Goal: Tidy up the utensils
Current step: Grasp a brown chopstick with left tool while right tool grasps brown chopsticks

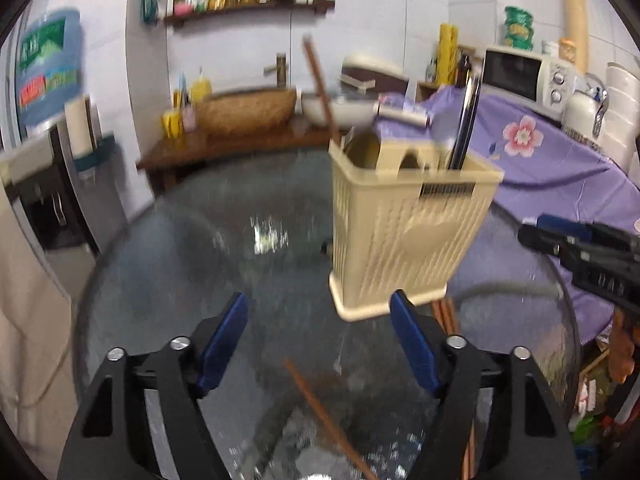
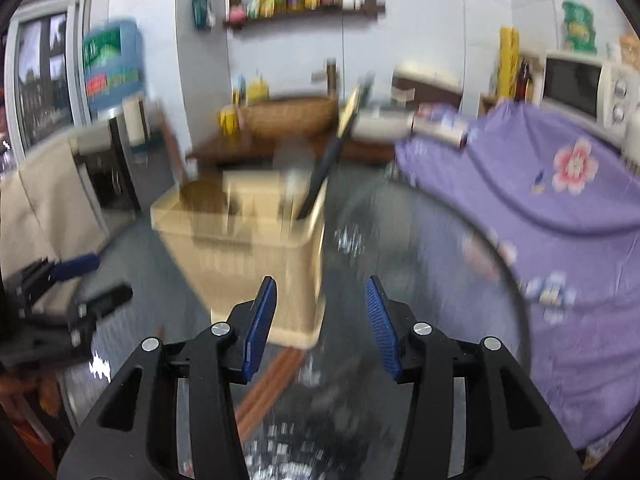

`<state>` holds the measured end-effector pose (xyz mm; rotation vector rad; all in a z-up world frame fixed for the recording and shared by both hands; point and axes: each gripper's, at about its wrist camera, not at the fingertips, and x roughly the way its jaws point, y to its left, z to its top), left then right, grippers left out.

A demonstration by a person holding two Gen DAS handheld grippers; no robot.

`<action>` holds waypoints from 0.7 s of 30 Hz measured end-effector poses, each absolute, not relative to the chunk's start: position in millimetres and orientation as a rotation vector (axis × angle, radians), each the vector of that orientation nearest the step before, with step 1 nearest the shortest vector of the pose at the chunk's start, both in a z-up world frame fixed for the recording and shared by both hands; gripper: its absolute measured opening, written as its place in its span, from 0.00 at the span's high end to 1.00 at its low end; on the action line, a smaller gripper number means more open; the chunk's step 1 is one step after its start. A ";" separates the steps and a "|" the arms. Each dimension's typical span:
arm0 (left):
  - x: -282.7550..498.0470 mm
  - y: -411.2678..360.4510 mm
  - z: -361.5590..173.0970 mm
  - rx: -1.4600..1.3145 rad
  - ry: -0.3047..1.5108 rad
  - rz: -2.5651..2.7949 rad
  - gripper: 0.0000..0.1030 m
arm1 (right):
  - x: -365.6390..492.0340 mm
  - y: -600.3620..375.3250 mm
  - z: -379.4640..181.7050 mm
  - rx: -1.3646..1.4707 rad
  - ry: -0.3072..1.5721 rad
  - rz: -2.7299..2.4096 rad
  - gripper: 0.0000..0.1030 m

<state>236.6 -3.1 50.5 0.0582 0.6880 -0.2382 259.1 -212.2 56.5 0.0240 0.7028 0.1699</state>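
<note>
A cream slatted utensil holder (image 1: 404,232) stands upright on the round glass table (image 1: 200,248), with a brown chopstick (image 1: 318,84) leaning out of its far-left corner and dark metal utensils (image 1: 466,120) standing in the right compartment. The left gripper (image 1: 320,344) has its jaws spread wide and grips nothing; the holder sits just ahead of them, a little to the right. Between and below those jaws a loose chopstick (image 1: 324,416) lies slantwise on the glass. The right gripper (image 2: 320,320) likewise has its jaws apart and bare, the holder just beyond its left finger, more chopsticks (image 2: 268,384) lying on the table beneath.
</note>
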 end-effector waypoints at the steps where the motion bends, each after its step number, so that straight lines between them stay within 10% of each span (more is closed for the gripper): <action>1: 236.9 -1.8 40.3 0.059 0.717 -0.230 0.39 | 258.0 -209.9 45.7 0.034 0.732 0.174 0.55; 21: 234.7 -2.2 -24.0 0.065 0.877 -0.212 0.53 | 249.4 -177.0 -28.1 0.037 0.920 0.177 0.74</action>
